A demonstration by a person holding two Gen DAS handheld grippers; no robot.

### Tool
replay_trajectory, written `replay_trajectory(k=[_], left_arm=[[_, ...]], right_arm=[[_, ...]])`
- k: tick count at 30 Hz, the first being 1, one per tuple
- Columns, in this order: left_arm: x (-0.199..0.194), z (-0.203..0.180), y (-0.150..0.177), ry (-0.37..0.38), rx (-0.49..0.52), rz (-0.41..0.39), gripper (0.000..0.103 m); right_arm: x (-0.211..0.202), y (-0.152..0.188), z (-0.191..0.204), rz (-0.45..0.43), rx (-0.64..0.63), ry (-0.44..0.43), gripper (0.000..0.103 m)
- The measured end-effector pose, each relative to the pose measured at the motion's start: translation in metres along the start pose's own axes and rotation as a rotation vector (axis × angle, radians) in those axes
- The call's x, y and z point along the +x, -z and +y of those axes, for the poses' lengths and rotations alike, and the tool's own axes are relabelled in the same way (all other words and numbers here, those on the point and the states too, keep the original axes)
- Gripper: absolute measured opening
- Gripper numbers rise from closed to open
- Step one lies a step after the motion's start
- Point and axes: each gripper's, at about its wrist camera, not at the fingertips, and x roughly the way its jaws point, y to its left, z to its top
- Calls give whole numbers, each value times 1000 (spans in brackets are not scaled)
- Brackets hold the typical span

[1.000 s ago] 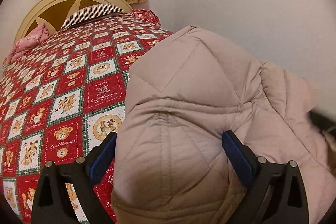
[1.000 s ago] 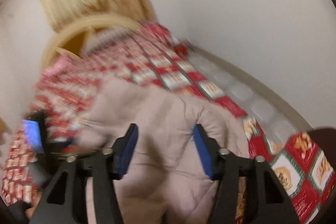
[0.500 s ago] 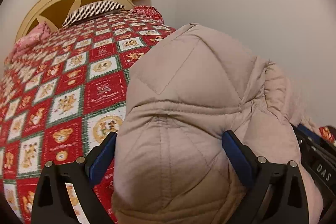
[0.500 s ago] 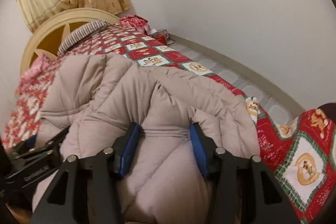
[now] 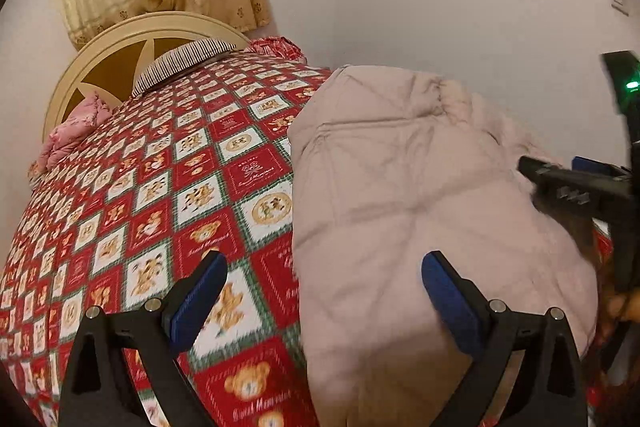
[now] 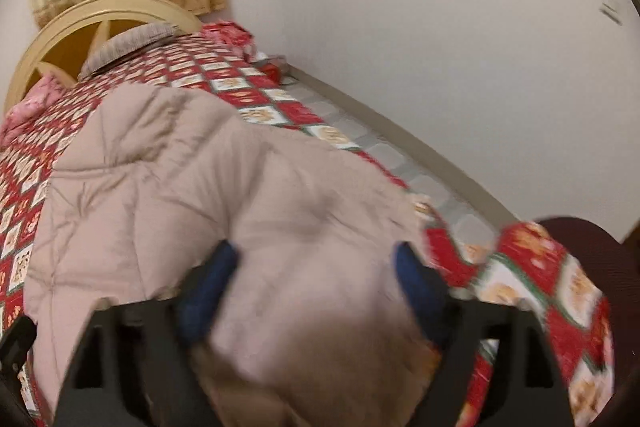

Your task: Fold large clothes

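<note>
Padded coat [image 5: 420, 187] folded on bedspread [image 5: 180, 187] — left gripper [image 5: 324, 291] fingers apart, empty; right gripper [image 6: 316, 279] fingers just spread, astride coat.

Right tool [image 6: 316, 291] and coat's [image 6: 224, 195] near edge motion-blurred

Left claw [image 5: 324, 291] gapes wide; right claw [image 6: 316, 291] has just been spreading.

A puffy beige quilted coat [image 5: 420, 195] lies on the red teddy-bear patchwork bedspread [image 5: 160, 195], toward the wall side. Behind it, a striped pillow [image 5: 184, 61] rests against the cream wooden headboard [image 5: 120, 47].
</note>
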Motion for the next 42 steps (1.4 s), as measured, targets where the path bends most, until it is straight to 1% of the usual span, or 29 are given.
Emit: replay_trajectory(k=[3, 7, 9, 13, 15, 18, 21, 24, 26, 28, 29, 32, 34, 39, 42], left_arm=[[-20, -5, 12, -9, 20, -24, 99], [-44, -17, 24, -20, 59, -47, 99], [-56, -20, 29, -31, 58, -46, 99], [-81, -23, 42, -9, 44, -63, 99], [-91, -25, 50, -18, 35, -52, 99], [-102, -28, 62, -34, 16, -28, 99], [-120, -32, 73, -8, 12, -41, 99], [-138, -30, 72, -1, 4, -46, 99], [-150, -27, 69, 0, -13, -72, 99], [-165, -23, 66, -9, -30, -115, 99], [-174, -21, 64, -26, -34, -143, 99], [-190, -21, 60, -71, -21, -213, 99], [-197, -21, 60, -89, -14, -240, 99], [-200, -16, 61, -53, -23, -231, 99], [-205, -14, 62, -56, -36, -238, 99]], right_arm=[[-42, 19, -19, -30, 66, -92, 90], [-90, 49, -31, -59, 35, -101, 90], [-110, 65, -36, -56, 20, -100, 91], [-136, 92, -51, -36, 47, -113, 92], [-146, 103, -58, -28, 65, -118, 93], [-153, 110, -62, 1, 82, -127, 95], [-164, 115, -61, 7, 80, -152, 95], [-178, 116, -55, -29, 80, -164, 95], [-188, 116, -48, -55, 88, -187, 95], [-198, 114, -43, -90, 92, -211, 95], [-204, 115, -41, -113, 89, -215, 97], [-225, 112, -34, -193, 79, -211, 102], [-240, 109, -29, -256, 64, -204, 103], [-269, 104, -17, -379, 12, -182, 103], [-273, 103, -7, -396, -19, -180, 103]])
